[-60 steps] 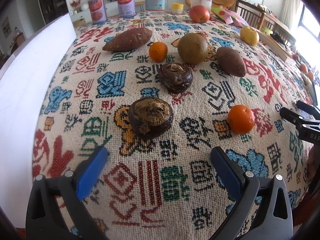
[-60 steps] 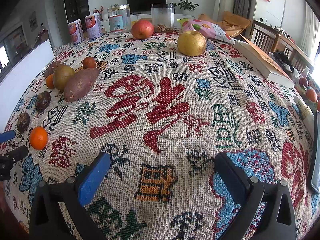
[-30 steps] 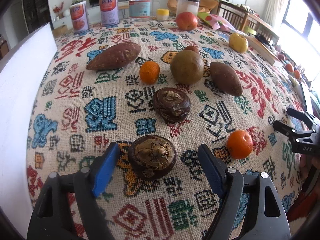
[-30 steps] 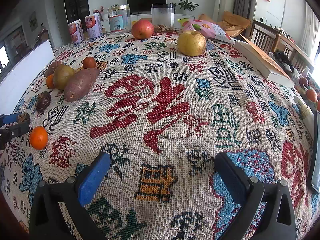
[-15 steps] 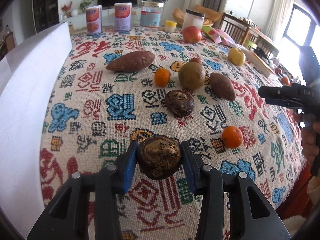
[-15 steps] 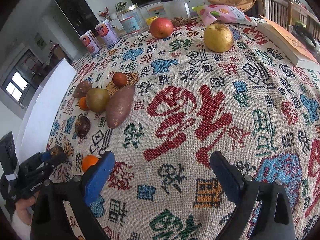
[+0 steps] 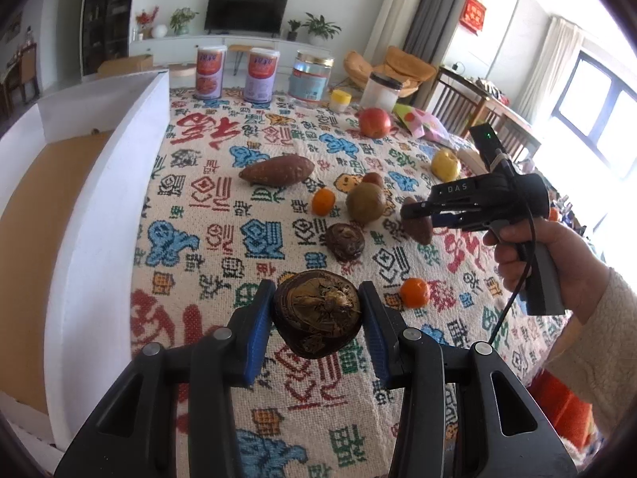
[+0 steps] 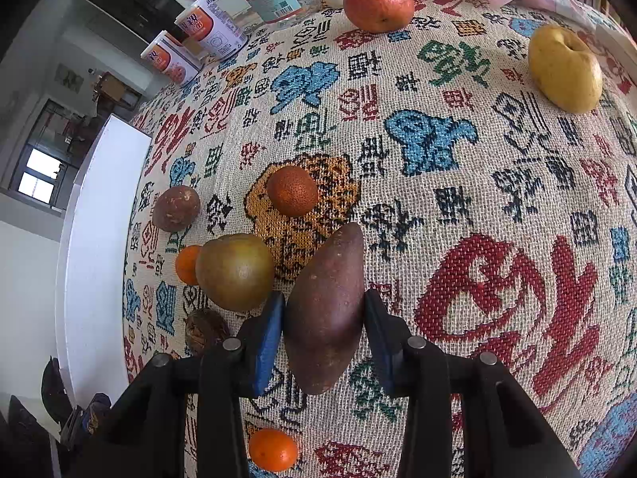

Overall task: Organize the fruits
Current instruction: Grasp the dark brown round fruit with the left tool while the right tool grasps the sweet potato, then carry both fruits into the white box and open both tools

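My left gripper point(image 7: 316, 324) is shut on a dark brown round fruit point(image 7: 317, 314) and holds it above the patterned tablecloth point(image 7: 223, 215). My right gripper point(image 8: 323, 334) has its blue pads against both sides of a purple sweet potato point(image 8: 326, 310) lying on the cloth; it also shows in the left wrist view point(image 7: 414, 215). Nearby lie a brown-green pear point(image 8: 235, 271), a second dark round fruit point(image 7: 344, 241), small oranges point(image 7: 415, 292) point(image 7: 323, 200) point(image 8: 292, 190), another sweet potato point(image 7: 277, 170), a red apple point(image 8: 378, 3) and a yellow apple point(image 8: 565, 67).
A white box point(image 7: 99, 207) with a brown floor runs along the table's left side. Cans point(image 7: 211, 71) point(image 7: 260, 75), a jar point(image 7: 310, 79), a clear container point(image 7: 380, 91) and a snack bag point(image 7: 418, 119) stand at the far edge.
My left gripper has lifted the dark fruit off the cloth. My right gripper moved left and forward and closed around the sweet potato beside the pear.
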A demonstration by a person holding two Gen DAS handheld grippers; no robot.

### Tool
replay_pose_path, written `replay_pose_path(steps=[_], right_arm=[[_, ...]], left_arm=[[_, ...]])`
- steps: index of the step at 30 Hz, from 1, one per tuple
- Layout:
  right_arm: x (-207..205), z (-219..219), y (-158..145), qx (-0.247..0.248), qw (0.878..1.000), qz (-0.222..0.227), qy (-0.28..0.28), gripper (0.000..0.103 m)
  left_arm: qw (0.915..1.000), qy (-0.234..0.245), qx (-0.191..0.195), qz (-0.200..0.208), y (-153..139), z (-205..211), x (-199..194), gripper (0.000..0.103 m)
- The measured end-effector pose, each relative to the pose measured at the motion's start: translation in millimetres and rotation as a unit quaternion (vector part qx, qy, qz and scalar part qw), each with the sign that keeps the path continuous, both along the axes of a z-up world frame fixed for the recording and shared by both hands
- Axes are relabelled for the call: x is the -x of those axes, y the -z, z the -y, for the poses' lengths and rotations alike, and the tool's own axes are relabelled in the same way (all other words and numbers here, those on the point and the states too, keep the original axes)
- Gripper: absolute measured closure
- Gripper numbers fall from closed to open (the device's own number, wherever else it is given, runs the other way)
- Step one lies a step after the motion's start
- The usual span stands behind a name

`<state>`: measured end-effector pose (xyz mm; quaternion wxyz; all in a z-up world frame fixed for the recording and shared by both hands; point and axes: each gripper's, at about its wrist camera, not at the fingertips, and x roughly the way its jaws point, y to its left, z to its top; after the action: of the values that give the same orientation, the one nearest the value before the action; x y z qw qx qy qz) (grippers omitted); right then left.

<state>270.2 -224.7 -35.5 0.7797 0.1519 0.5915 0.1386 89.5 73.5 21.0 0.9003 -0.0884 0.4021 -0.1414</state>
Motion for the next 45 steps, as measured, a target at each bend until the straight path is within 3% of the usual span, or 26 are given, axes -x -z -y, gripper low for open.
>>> replay_pose_path(steps=[4,8,12,16,22,26,28,30,32,35,39,42,45], right_arm=[[22.6,23.6,-18.3,-0.05,0.998,0.018,0.035,0.063],[47.7,0.7,-67.0,-0.114,0.991,0.062,0.004,0.063],[70.4,-80.8,-114.3,-0.173,0.976,0.101,-0.079,0.063],[96.7,-194.7,-131.6,-0.222,0.953,0.104,-0.179,0.063],[132.8,-328.2,-109.0,-0.187,0.936,0.106,-0.279,0.062],[145.9,-371.1,-91.0,-0.134,0.935,0.12,-0.304,0.062],[147.7,-381.6,-83.1,-0.113,0.937,0.126,-0.307,0.061],[146.3,-382.9,-79.4,-0.106,0.939,0.131,-0.301,0.061],[144.7,-377.9,-82.5,-0.112,0.939,0.139,-0.294,0.06],[146.4,-355.1,-97.3,-0.115,0.937,0.167,-0.284,0.056],[147.5,-294.4,-114.6,-0.098,0.935,0.223,-0.257,0.032],[147.3,-229.4,-118.3,-0.048,0.938,0.266,-0.217,0.016],[138.8,-156.2,-103.4,0.023,0.943,0.286,-0.17,0.013]], left_arm=[[0.9991,-0.017,0.034,0.021,-36.8,-35.1,10.6,0.059],[0.9969,-0.063,0.031,0.037,-61.5,-84.6,14.6,0.059],[0.9901,-0.138,0.0,0.029,-59.5,-141.7,11.2,0.059],[0.9771,-0.21,-0.033,0.0,-38.4,-192.3,13.5,0.059],[0.9625,-0.262,-0.056,-0.04,-4.9,-230.9,25.1,0.059],[0.9572,-0.279,-0.065,-0.045,2.0,-239.5,31.4,0.058],[0.9564,-0.282,-0.064,-0.042,3.7,-241.3,32.0,0.051],[0.9552,-0.287,-0.063,-0.037,3.5,-240.4,32.7,0.029],[0.9547,-0.289,-0.064,-0.027,0.4,-238.4,37.4,0.022],[0.9577,-0.281,-0.064,-0.008,-8.9,-226.1,39.0,0.016],[0.9667,-0.247,-0.063,0.02,-24.9,-191.7,39.6,0.01],[0.9769,-0.204,-0.052,0.038,-34.8,-153.2,36.2,0.009],[0.9877,-0.144,-0.04,0.047,-41.1,-105.7,30.8,0.009]])
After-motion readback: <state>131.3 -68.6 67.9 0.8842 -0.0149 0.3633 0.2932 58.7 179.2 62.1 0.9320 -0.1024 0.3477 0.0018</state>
